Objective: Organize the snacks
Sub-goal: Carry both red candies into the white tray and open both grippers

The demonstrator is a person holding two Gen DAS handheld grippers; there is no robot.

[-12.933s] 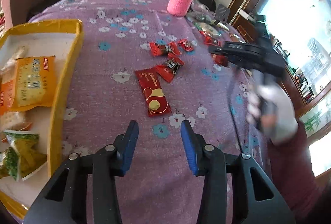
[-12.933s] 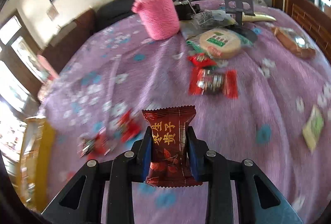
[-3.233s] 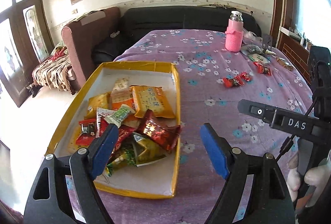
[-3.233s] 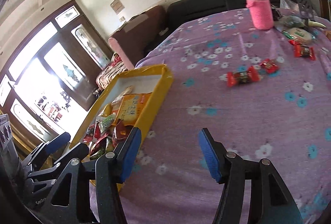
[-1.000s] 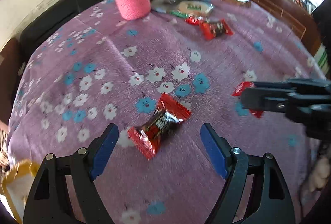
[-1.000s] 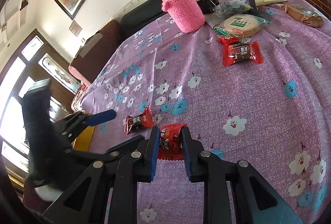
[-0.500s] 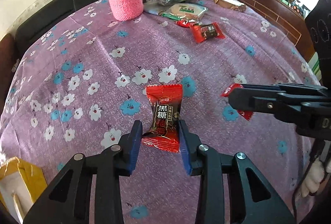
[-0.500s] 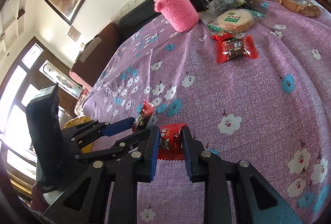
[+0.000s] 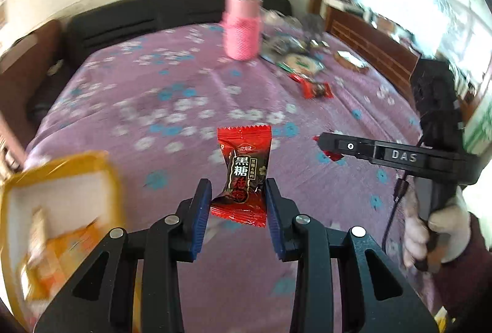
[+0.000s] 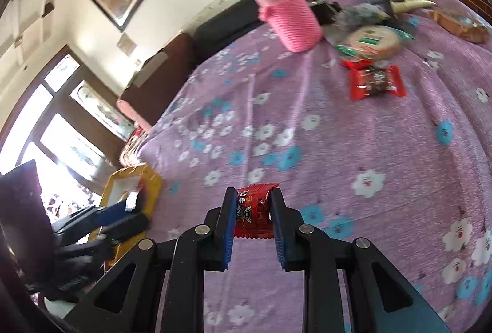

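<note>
We hold a red sweet (image 9: 243,176) in the left gripper (image 9: 238,203) and another sweet (image 10: 254,214) in the right gripper (image 10: 254,219), above the bench (image 10: 353,142). Pinched by thin wrappers, either could slip before the yellow tray (image 9: 61,176).

The red candy wrapper (image 9: 243,176) clamped between the left jaws reads 黑糖; the right gripper (image 9: 319,145), off to their right, bears "DAS" on its side.

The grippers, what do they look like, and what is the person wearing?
Both the left gripper and the right gripper are black frames with silver bolts and ribbed blue fingers. The right one has "DAS" on its side and a thin black cable. The hand wears a white glove and a dark red sleeve.
</note>
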